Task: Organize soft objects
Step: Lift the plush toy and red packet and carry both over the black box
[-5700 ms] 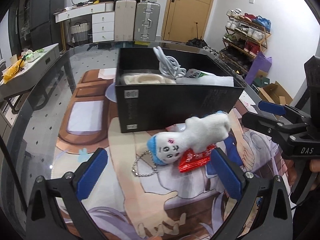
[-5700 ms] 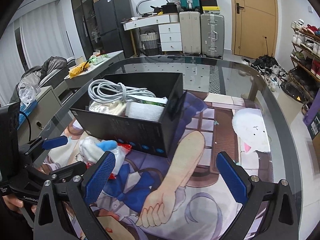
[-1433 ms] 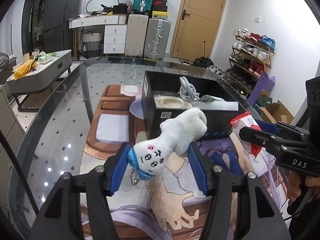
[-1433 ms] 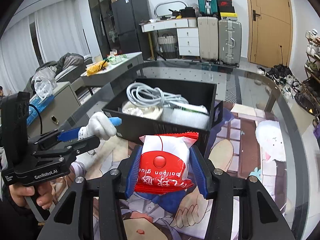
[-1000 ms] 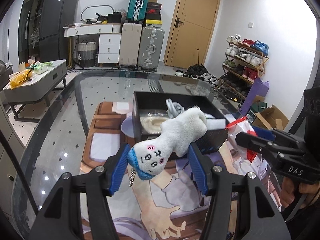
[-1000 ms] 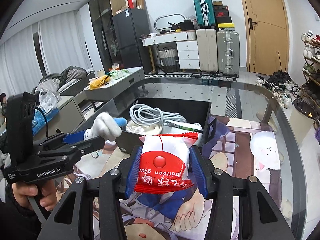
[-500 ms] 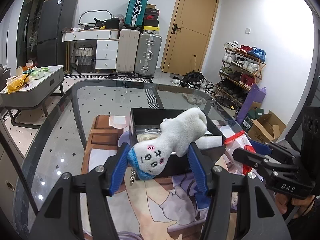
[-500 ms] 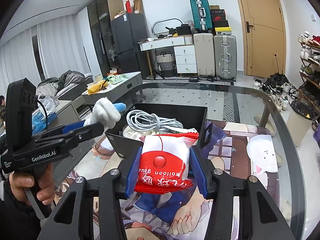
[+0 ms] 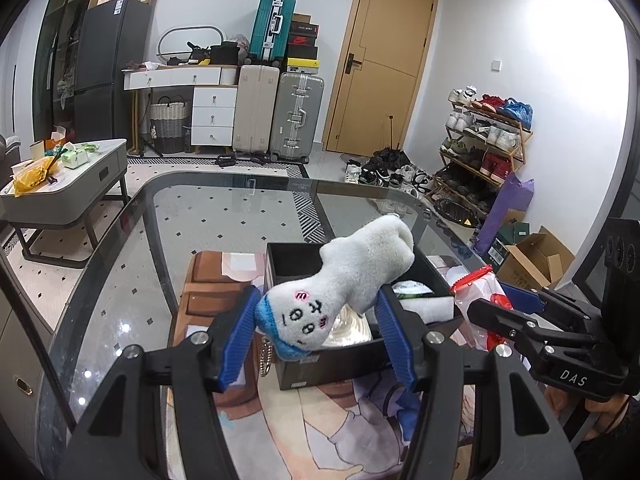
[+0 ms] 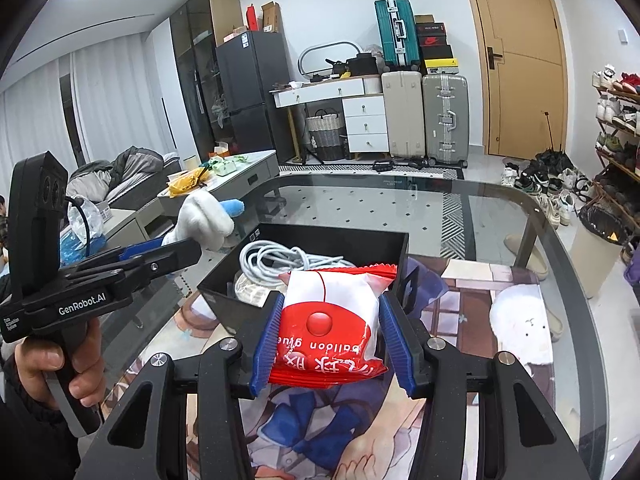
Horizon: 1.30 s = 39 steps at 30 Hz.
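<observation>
You are holding two soft things in the air above a glass tabletop, one in each gripper.

Your left gripper is closed around a white plush toy with a blue cap and a stitched face. The blue pads squeeze it across its middle, so the face end hangs toward you and the thicker white end points away, over a black box on the tabletop. A small bead chain dangles from the cap.

Your right gripper is closed on a red and white snack packet, gripped by its two side edges, with its crimped top seam pointing toward the box. The packet hangs just short of the near wall of the black box, seen from this side at.

The box already contains a coiled white cable and some pale items beneath it, which are too hidden to name.

The plush looks light and springy. It will compress under the pads and regain its shape, so a hold across the narrow waist suits it. The packet looks puffed with air and slick, so it may slide or burst if squeezed hard. Hold it gently by its sides or its seam. Neither item appears fragile enough to be harmed by a short drop into the box.
</observation>
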Available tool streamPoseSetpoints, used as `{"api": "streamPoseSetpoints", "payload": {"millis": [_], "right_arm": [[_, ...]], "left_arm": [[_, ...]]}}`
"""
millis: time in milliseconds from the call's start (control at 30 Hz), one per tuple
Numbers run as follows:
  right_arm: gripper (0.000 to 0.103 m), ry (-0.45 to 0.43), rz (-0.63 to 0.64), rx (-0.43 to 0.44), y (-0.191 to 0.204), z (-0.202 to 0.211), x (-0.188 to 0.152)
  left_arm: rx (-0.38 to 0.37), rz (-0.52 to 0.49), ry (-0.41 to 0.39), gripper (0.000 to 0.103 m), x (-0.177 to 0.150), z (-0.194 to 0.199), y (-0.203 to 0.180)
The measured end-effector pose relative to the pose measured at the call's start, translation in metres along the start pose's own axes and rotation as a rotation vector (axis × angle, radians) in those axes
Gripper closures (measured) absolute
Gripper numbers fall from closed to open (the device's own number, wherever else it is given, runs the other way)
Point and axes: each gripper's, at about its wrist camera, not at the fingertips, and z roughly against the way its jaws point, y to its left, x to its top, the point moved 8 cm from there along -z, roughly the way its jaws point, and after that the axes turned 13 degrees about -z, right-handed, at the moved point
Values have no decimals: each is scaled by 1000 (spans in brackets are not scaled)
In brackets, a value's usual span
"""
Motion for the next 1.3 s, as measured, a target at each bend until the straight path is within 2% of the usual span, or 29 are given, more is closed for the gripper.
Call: {"api": "streamPoseSetpoints", "payload": {"millis": [333, 500, 600, 700, 833, 967, 1067, 1100, 1133, 1233, 1300], "right_arm": [[54, -16, 18, 2, 7, -15, 13], [53, 38, 53, -23, 4, -26, 3], [48, 87, 91, -50, 0, -28, -11], [28, 149, 137, -59, -7, -26, -33], [27, 232, 116, -71, -18, -26, -60], [27, 284, 128, -89, -23, -34, -83], [27, 291, 126, -89, -25, -39, -90], [32, 288, 131, -91, -25, -40, -91], [44, 287, 138, -93, -24, -40, -91], [52, 284, 154, -80, -22, -39, -90], [53, 276, 160, -69, -20, -36, -89]], "left_arm": [[-7, 6, 8, 45, 7, -14, 7], [-4, 7, 20, 45, 6, -21, 10], [-5, 12, 23, 45, 6, -24, 11], [-6, 14, 21, 45, 6, -23, 11], [-10, 18, 18, 45, 5, -24, 10], [-16, 13, 21, 45, 2, -24, 6], [-17, 14, 23, 45, 1, -24, 5], [-17, 14, 23, 45, 0, -25, 5], [-16, 14, 23, 45, 0, -24, 4], [-17, 15, 23, 45, 0, -24, 5], [-16, 16, 21, 45, 0, -24, 4]]}}
